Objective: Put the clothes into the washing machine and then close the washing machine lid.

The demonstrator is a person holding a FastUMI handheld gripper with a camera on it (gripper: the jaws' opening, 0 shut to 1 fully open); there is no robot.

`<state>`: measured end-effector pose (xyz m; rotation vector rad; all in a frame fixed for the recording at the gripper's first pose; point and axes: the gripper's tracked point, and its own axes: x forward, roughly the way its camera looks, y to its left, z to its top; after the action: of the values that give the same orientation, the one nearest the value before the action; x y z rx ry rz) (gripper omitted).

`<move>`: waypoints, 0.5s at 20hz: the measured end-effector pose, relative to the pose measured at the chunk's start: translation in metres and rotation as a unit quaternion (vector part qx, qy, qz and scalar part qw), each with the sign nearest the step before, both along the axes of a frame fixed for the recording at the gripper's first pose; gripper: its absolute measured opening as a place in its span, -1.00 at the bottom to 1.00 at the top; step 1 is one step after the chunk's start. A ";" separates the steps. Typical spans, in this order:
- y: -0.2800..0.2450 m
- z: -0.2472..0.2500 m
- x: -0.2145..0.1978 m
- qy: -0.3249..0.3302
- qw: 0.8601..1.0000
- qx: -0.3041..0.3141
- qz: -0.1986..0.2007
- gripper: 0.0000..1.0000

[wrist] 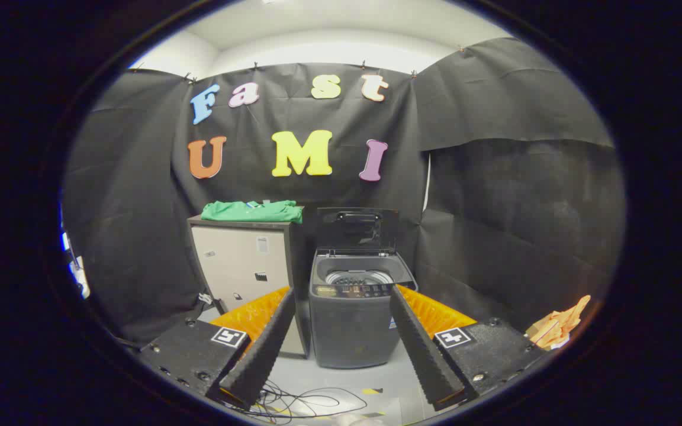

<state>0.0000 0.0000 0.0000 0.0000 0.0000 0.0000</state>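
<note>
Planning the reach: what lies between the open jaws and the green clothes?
In the gripper view, the gripper is open and empty. Toward the green clothes stand only their cabinet and bare floor; the open washing machine stands beside.

We could not see into the washing machine (354, 296) drum, and the cabinet (245, 272) labels were too small.

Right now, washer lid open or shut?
Open: the lid stands upright behind the washing machine, tub visible. The hand-held gripper is open, empty, short of it.
</note>
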 end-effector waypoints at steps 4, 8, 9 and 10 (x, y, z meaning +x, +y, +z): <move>-0.002 -0.004 0.002 0.006 1.000 -0.004 0.000 1.00; -0.002 0.000 0.005 0.005 1.000 -0.006 0.000 1.00; -0.001 -0.002 0.007 0.007 1.000 -0.005 0.001 1.00; 0.000 -0.002 0.007 0.008 1.000 -0.003 0.003 1.00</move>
<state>0.0073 0.0005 -0.0023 -0.0065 0.0156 0.0053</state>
